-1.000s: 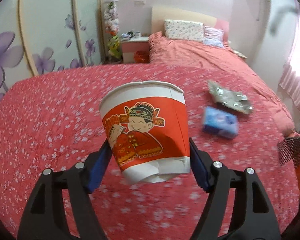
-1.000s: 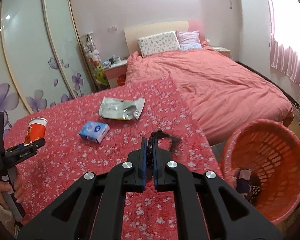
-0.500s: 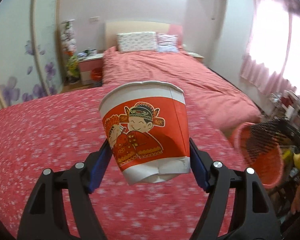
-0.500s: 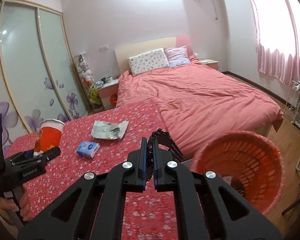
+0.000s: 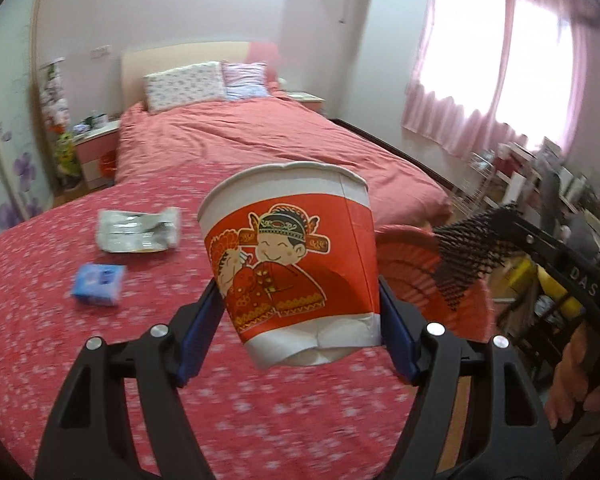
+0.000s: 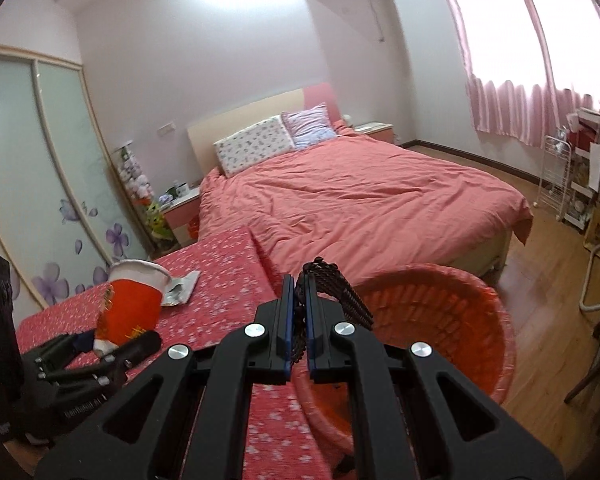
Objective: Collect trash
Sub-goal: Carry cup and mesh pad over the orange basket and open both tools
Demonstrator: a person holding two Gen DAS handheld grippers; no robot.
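We carry trash binward: left gripper clamps the red-and-white paper cup, right gripper pinches black mesh, probably netting; next, release over the orange plastic basket.

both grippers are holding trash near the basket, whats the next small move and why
Probably carry the right gripper a little further over the orange basket and open its fingers. It pinches the black mesh scrap just at the rim, nearer than the left gripper with the paper cup.
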